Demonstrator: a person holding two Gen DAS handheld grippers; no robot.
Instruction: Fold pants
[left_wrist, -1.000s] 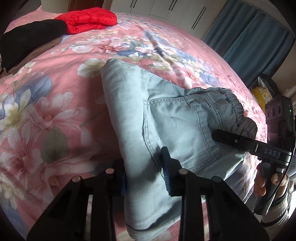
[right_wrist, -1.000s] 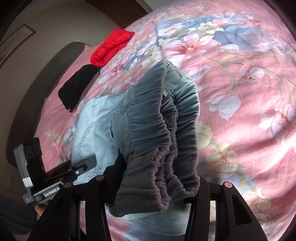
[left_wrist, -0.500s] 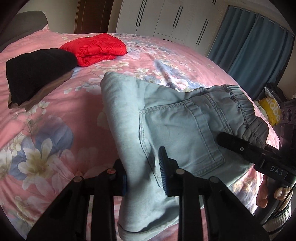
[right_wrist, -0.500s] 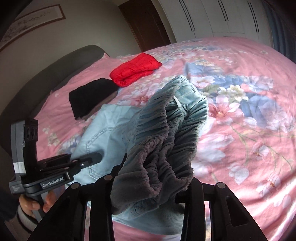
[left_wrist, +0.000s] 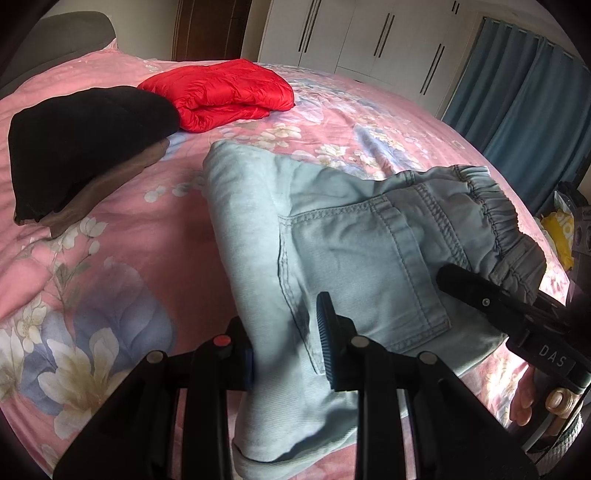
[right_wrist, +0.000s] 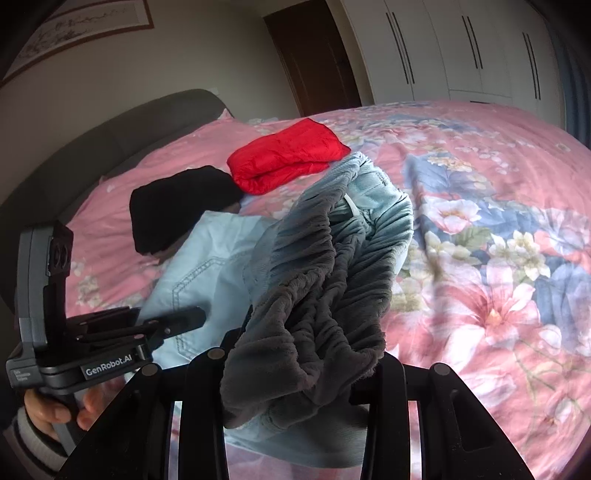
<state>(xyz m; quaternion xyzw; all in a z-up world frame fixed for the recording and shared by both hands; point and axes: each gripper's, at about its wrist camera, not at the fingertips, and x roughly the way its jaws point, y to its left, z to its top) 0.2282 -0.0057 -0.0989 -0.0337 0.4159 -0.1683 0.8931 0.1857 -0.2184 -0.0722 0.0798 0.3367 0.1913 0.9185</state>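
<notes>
Light blue denim pants (left_wrist: 332, 236), folded into a thick bundle with a back pocket up, are held above a pink floral bedspread (left_wrist: 110, 229). My left gripper (left_wrist: 286, 345) is shut on the bundle's near folded edge. My right gripper (right_wrist: 299, 354) is shut on the gathered elastic waistband (right_wrist: 325, 280), which drapes over its fingers and hides them. The right gripper also shows in the left wrist view (left_wrist: 480, 295) at the waistband end. The left gripper shows in the right wrist view (right_wrist: 177, 321) against the denim.
A folded red puffer jacket (left_wrist: 225, 92) and a black folded garment (left_wrist: 81, 140) lie further up the bed near the grey headboard (right_wrist: 110, 147). White wardrobes (left_wrist: 369, 37) and blue curtains (left_wrist: 524, 96) stand beyond the bed. A yellow bag (left_wrist: 561, 236) sits at right.
Both grippers have lifted with the pants and tilted up, so the room's far side now shows. Both grips are unchanged.
</notes>
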